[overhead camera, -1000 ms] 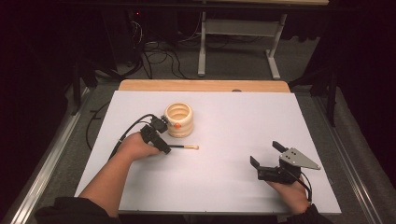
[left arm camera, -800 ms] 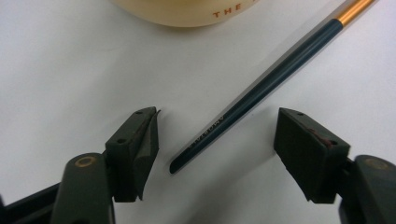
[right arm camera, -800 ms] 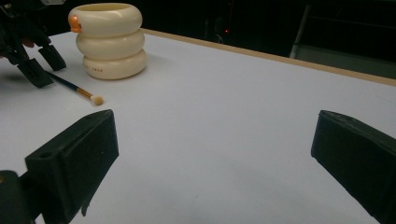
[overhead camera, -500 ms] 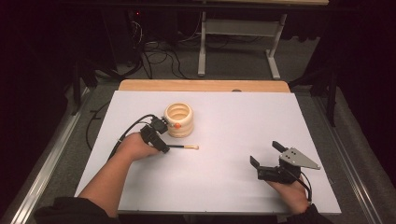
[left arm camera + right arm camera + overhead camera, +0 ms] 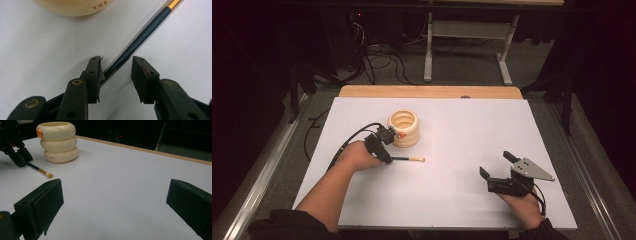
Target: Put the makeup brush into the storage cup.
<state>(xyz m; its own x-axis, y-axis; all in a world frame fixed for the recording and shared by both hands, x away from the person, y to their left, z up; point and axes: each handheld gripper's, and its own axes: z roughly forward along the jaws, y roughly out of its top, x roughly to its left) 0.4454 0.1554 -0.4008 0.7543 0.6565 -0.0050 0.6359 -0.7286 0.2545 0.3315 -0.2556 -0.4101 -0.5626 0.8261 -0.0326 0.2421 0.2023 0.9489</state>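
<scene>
The white surface [image 5: 452, 130] carries a cream ringed holder [image 5: 404, 128] as landmark. Well to its right and nearer the person, the right tool [image 5: 497, 166] rests with jaws spread wide, nothing between them. Just in front of the holder, the left tool [image 5: 116, 72] straddles a thin dark-handled brush [image 5: 135, 45] lying flat; its jaws have just been closing, one pad touching the handle, the other apart from it.

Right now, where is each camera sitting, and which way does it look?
High view: above the person's side, looking forward and down at the table; both forearms, left gripper and right gripper show.
Left gripper view: on that gripper, facing the brush lying between its closing jaws.
Right gripper view: on that gripper, looking across the table between its open jaws.
All three share the brush and the cream holder.
</scene>
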